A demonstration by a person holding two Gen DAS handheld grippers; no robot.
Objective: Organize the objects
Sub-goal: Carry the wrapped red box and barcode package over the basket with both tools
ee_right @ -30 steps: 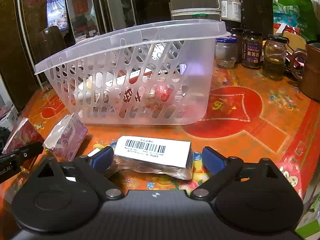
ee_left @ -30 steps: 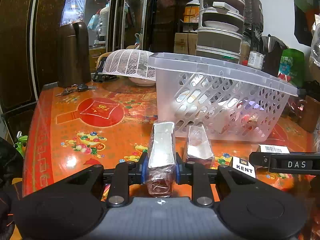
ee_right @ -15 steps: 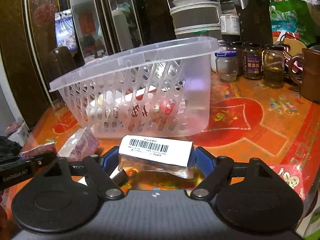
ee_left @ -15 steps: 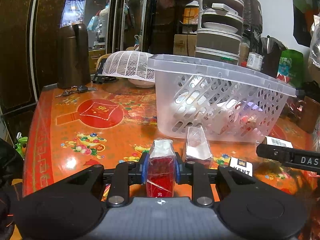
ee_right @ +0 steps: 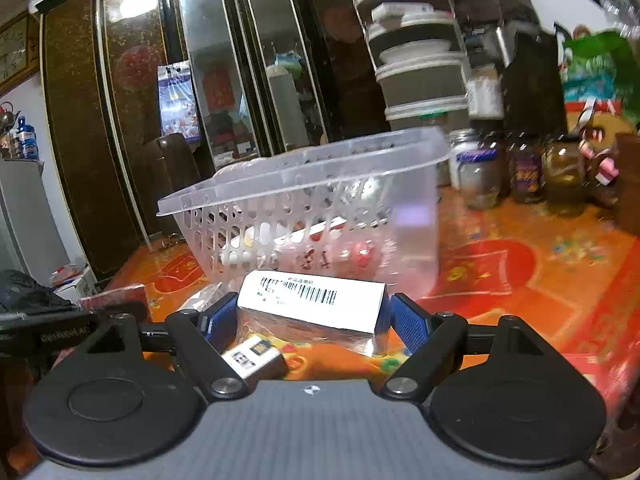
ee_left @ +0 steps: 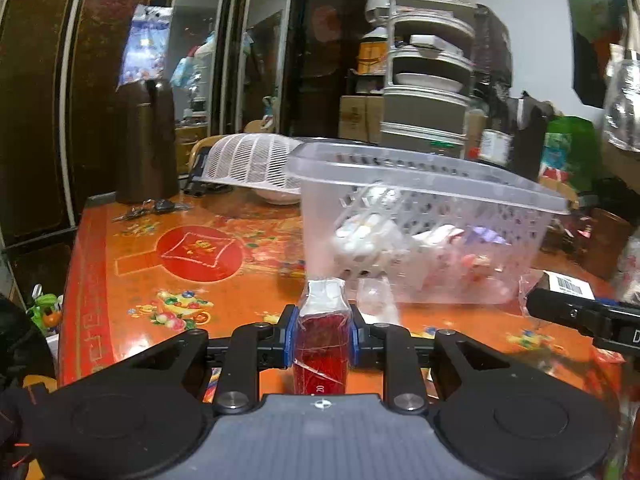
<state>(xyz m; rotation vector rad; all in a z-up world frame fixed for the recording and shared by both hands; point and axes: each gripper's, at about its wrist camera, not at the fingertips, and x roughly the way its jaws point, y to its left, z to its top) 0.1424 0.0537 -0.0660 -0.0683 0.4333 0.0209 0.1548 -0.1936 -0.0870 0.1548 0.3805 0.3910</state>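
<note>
My left gripper (ee_left: 320, 334) is shut on a red cellophane-wrapped pack (ee_left: 322, 344) and holds it above the orange table, in front of the clear plastic basket (ee_left: 424, 232). My right gripper (ee_right: 310, 316) is shut on a white barcode box (ee_right: 312, 304) and holds it raised before the same basket (ee_right: 316, 216). A second wrapped pack (ee_left: 376, 300) lies on the table by the basket. A small KENT pack (ee_right: 254, 356) lies below my right gripper's left finger. The basket holds several small items.
A white mesh food cover (ee_left: 252, 160) and a brown thermos (ee_left: 146, 140) stand at the back left, keys (ee_left: 148, 210) beside them. Glass jars (ee_right: 524, 172) line the right. A stacked container tower (ee_left: 428, 80) rises behind the basket.
Both grippers have lifted their loads off the table and risen. The right gripper closed on the barcode box. The red pack has tipped from end-on to upright in the left gripper.
</note>
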